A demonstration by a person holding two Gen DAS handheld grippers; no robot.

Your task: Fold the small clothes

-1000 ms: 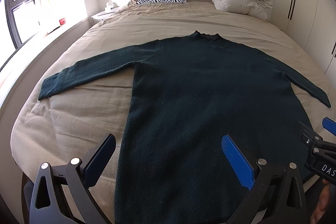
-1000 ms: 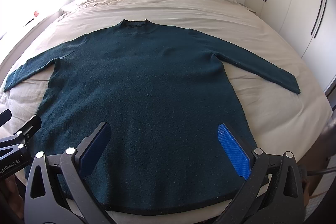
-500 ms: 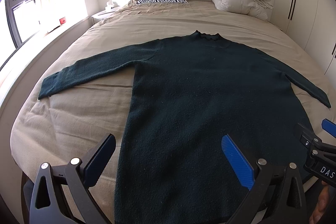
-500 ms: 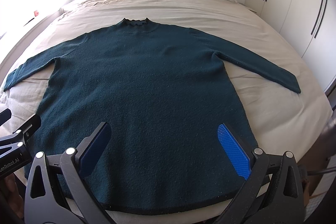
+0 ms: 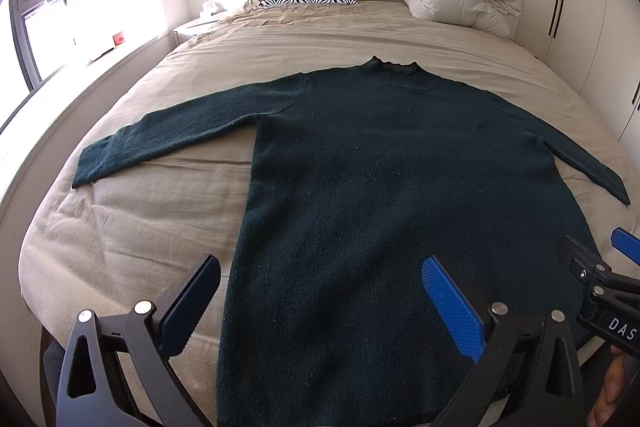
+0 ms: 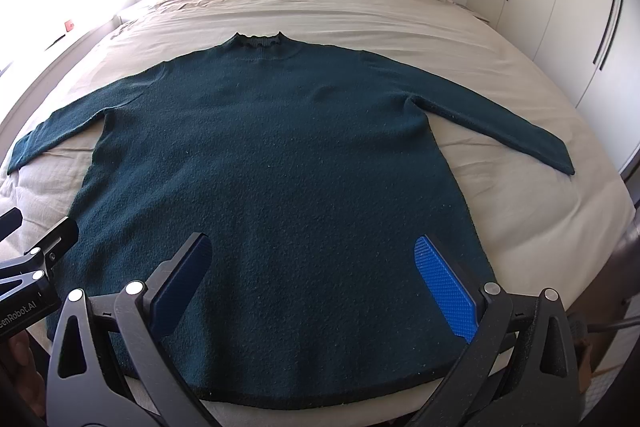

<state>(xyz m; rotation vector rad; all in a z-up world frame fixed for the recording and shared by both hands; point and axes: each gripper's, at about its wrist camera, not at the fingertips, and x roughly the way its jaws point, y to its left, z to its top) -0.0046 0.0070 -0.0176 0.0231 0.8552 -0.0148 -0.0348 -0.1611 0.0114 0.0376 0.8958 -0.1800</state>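
Nothing has shifted since a second ago: dark green sweater point(image 6: 276, 163) lies flat and unfolded on the bed point(image 6: 400, 11), sleeves spread.
Left tongs point(image 5: 320, 303) and right tongs point(image 6: 316, 279) hover wide open and empty above its hem; folding looks unstarted, and a sleeve or side edge likely needs gripping first.

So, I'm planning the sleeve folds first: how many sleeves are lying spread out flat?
2. The sweater has its left sleeve stretched toward the window side and its right sleeve toward the wardrobe side. Neither is hidden.
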